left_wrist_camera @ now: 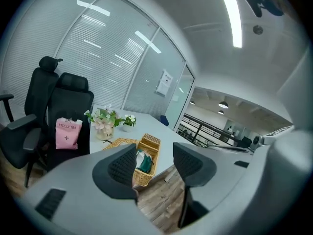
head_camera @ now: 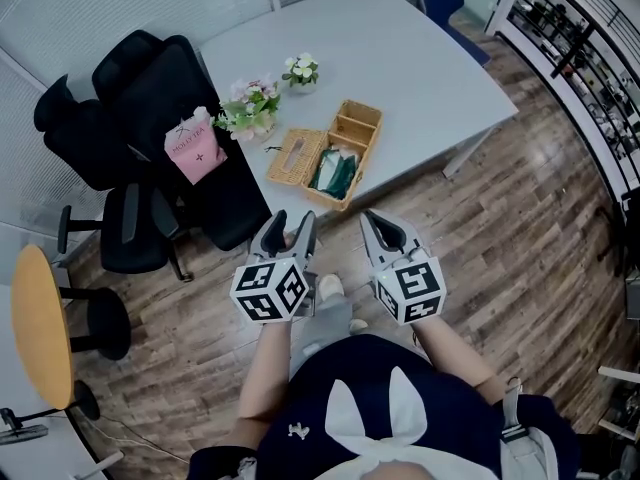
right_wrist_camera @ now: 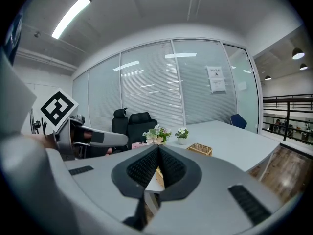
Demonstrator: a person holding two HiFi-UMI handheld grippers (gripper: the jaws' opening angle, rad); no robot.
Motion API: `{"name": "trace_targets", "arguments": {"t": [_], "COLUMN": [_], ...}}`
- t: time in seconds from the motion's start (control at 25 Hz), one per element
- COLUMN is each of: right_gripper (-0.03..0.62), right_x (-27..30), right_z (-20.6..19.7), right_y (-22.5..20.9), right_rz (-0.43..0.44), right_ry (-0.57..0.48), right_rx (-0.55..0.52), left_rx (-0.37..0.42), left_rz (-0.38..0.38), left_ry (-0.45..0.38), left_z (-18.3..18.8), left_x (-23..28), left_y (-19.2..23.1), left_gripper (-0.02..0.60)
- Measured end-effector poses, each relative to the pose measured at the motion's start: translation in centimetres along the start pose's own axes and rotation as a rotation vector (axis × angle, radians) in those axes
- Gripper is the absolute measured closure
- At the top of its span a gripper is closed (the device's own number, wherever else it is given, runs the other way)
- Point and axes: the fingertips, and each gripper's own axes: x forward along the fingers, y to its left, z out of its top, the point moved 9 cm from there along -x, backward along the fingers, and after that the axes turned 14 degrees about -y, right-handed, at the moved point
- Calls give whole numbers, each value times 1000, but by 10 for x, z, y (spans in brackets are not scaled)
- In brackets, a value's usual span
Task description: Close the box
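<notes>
Two grippers, one per hand, held low over the wooden floor (head_camera: 520, 228), near six o'clock in the head view and well short of the table (head_camera: 400, 68).

Left gripper (head_camera: 291, 224): jaws spread wide, nothing between the pads, nothing gripped. Through the gap, only the far-off box and the floor.

Right gripper (head_camera: 368, 217): jaws pressed together pad to pad, nothing held.

One wicker box (head_camera: 357, 128), standing open on the table close to its near edge, at twelve o'clock from both grippers and apart from them. One woven lid (head_camera: 295, 156), lying flat and open at the box's nine o'clock side. Inside the box, something green (head_camera: 337, 171); what exactly, cannot tell.

Two small flower pots (head_camera: 250, 108) on the table, at about ten and eleven o'clock from the box, the second smaller and farther back. One pink bag (head_camera: 193, 148) at the box's nine o'clock, resting on a chair seat. Two black office chairs (head_camera: 150, 88) at the table's nine o'clock side, standing close together.
</notes>
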Motion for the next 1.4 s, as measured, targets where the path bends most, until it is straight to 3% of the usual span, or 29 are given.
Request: {"name": "trace_targets", "arguments": {"t": [0.92,1.4], "right_gripper": [589,589], "right_x": [92,114], "right_z": [-10,-16], "right_y": [-25,-27], "right_rz": [-56,-88], "right_ry": [48,93], "right_rx": [6,-9], "left_rx": [-106,-141], "left_rz": [44,102], "left_ry": [130,245], "left_z": [1,-31], "left_x": [80,110], "left_y": [92,151], "left_gripper": [356,356]}}
